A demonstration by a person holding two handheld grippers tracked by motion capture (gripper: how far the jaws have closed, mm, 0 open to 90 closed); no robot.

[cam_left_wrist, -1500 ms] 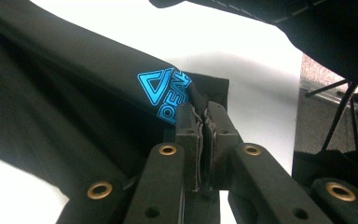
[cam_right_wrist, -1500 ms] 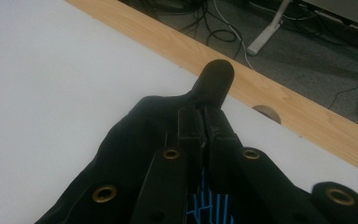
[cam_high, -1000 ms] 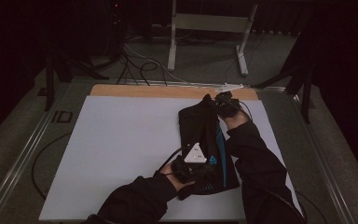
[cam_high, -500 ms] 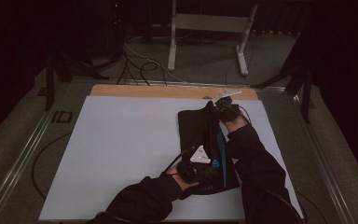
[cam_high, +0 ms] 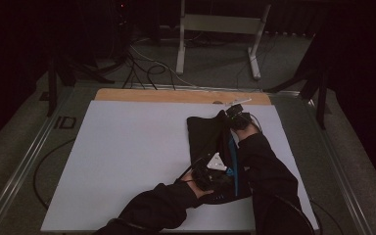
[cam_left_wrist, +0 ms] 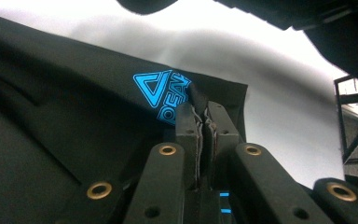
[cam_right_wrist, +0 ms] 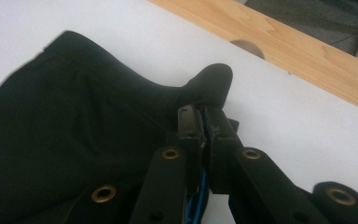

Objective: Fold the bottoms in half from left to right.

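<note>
While the black fabric garment with a blue printed logo (cam_high: 210, 147) lies on the white surface (cam_high: 127, 156), its long axis running away from the person, its near end is pinched by the left hand-held gripper (cam_left_wrist: 204, 122) and its far end by the right hand-held gripper (cam_right_wrist: 201, 122).

Matt black cloth garment (cam_high: 208, 142) with glossy blue print lies on a smooth white tabletop (cam_high: 127, 156) edged in wood.

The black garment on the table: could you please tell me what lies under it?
The black garment lies on the white table surface, which shows all around it. Whatever sits directly beneath the fabric is covered. Both grippers, left and right, pinch its edges.
</note>
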